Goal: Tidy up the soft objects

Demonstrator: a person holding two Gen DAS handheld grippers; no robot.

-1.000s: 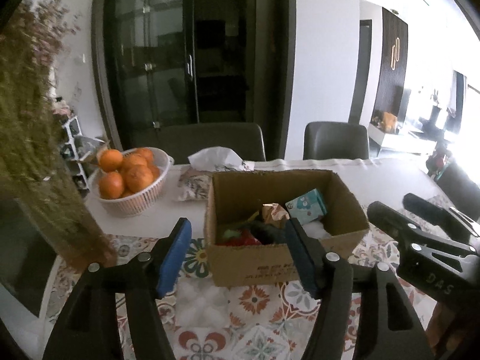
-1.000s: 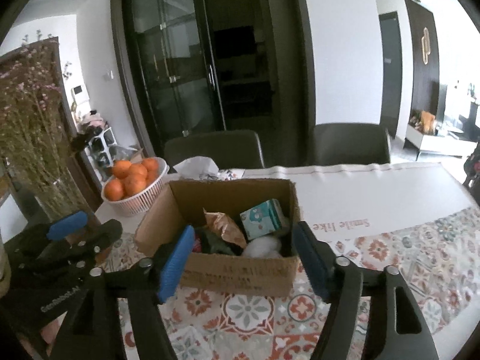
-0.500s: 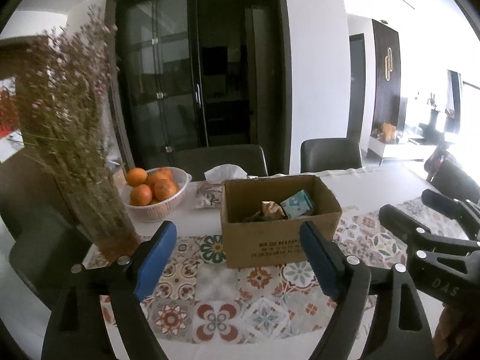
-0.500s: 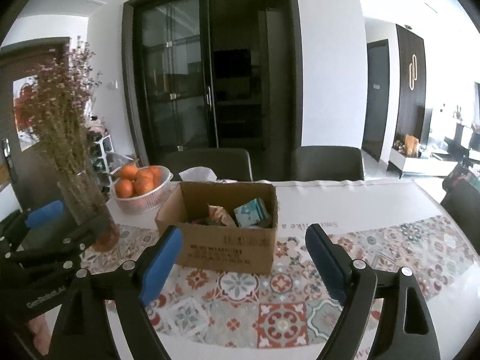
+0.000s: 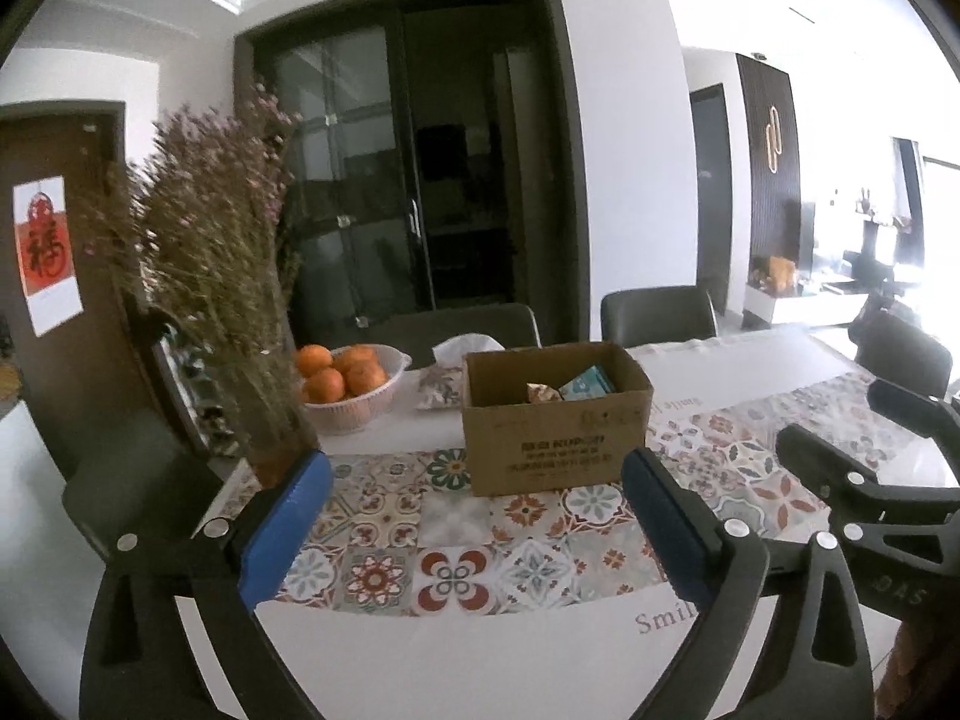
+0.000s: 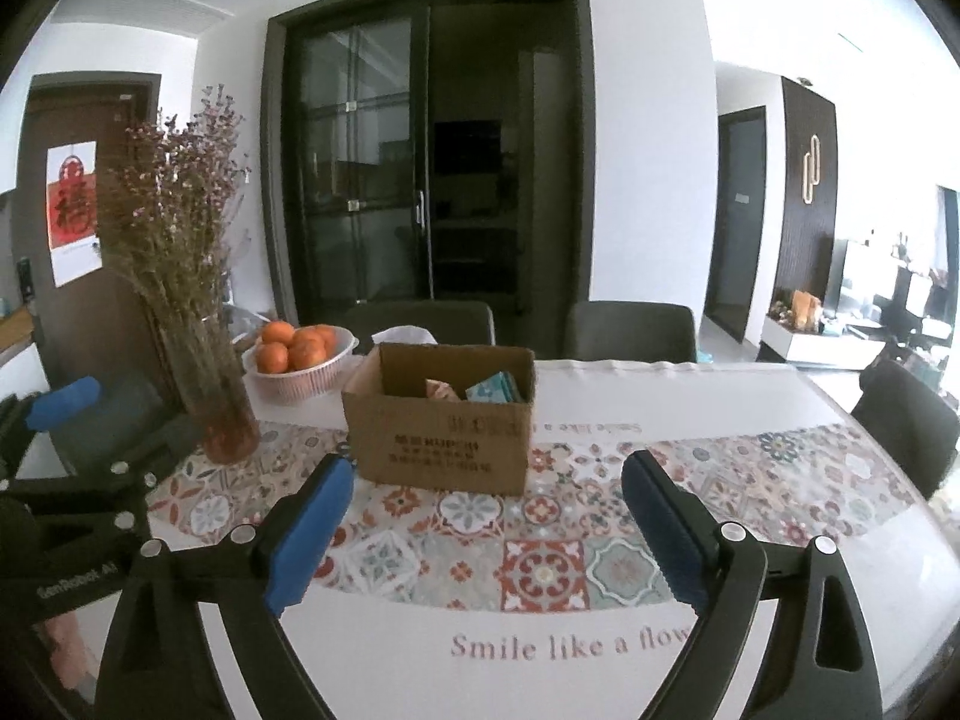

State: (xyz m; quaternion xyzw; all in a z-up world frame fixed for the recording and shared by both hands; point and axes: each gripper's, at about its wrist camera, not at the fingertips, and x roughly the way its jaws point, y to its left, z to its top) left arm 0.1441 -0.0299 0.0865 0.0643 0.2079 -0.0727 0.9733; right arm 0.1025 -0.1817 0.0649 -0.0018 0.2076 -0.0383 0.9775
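left gripper [image 5: 477, 504] – just spread, empty | right gripper [image 6: 483, 501] – same | box [image 6: 441, 420] ahead

- Cardboard box [image 5: 555, 420]: front wall hides most of the contents; only a teal packet [image 5: 587, 382] and a brown crinkled wrapper [image 5: 543, 392] peek out.
- Box print too small to read.
- Tablecloth lettering [image 6: 570, 645] cut off by the gripper finger.
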